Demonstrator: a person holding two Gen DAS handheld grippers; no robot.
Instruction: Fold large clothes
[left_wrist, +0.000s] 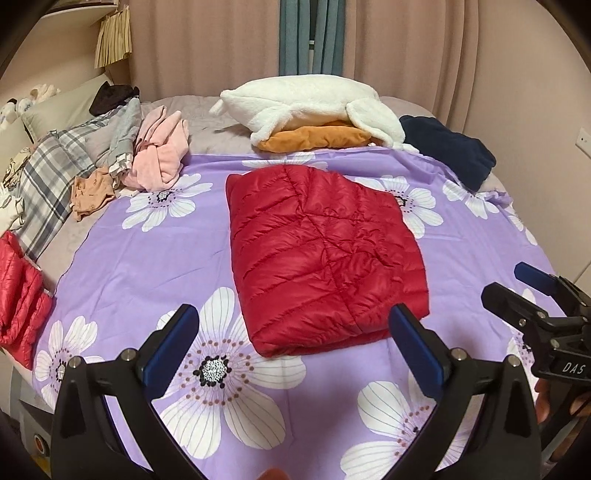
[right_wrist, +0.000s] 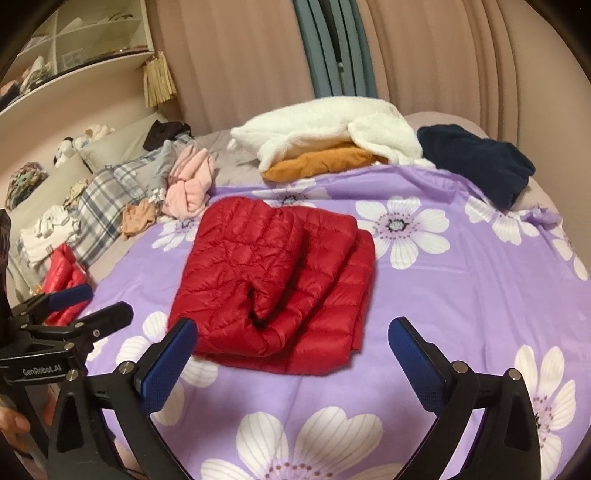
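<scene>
A red quilted puffer jacket (left_wrist: 321, 254) (right_wrist: 280, 291) lies folded into a compact rectangle in the middle of the purple flowered sheet (left_wrist: 147, 251) (right_wrist: 461, 295). My left gripper (left_wrist: 295, 314) stands open just short of the jacket's near edge, nothing between its blue pads (left_wrist: 173, 343). My right gripper (right_wrist: 291, 325) is also open and holds nothing, hovering before the jacket's near edge. Each gripper shows in the other's view: the right gripper (left_wrist: 513, 282) at the right edge, the left gripper (right_wrist: 107, 299) at the left edge. Neither touches the jacket.
At the far side of the bed a white fleece garment (left_wrist: 310, 103) lies on an orange one (left_wrist: 317, 138), a navy garment (left_wrist: 450, 151) beside them. Pink (left_wrist: 159, 155), plaid (left_wrist: 48, 177) and other clothes are heaped on the left, with a second red jacket (left_wrist: 18, 295).
</scene>
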